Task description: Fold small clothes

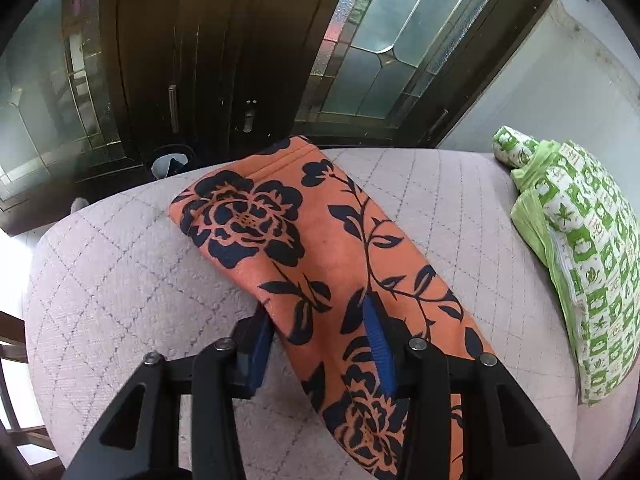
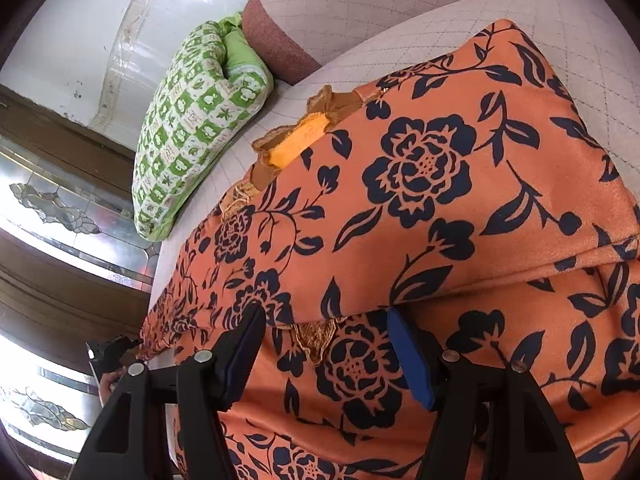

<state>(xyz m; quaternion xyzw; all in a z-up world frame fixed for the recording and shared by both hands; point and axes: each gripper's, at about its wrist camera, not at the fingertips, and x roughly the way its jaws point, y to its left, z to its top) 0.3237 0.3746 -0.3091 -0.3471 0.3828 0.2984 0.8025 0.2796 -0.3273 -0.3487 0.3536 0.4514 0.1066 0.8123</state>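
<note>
An orange garment with dark navy flowers [image 1: 320,248] lies on a pale quilted cushion [image 1: 112,280]. In the left wrist view a folded sleeve-like part runs from the far edge to the near right. My left gripper [image 1: 316,332] is open; its right finger rests on the cloth and its left finger sits at the cloth's edge. In the right wrist view the garment [image 2: 420,200] fills most of the frame, with a gold trimmed neckline [image 2: 296,136]. My right gripper [image 2: 326,344] is open, its fingers resting on a fold of the cloth.
A green and white patterned pillow [image 1: 580,260] lies at the cushion's right side; it also shows in the right wrist view [image 2: 188,128]. A dark wooden door with leaded glass [image 1: 200,60] stands beyond the cushion's far edge. A reddish bolster [image 2: 276,48] sits by the pillow.
</note>
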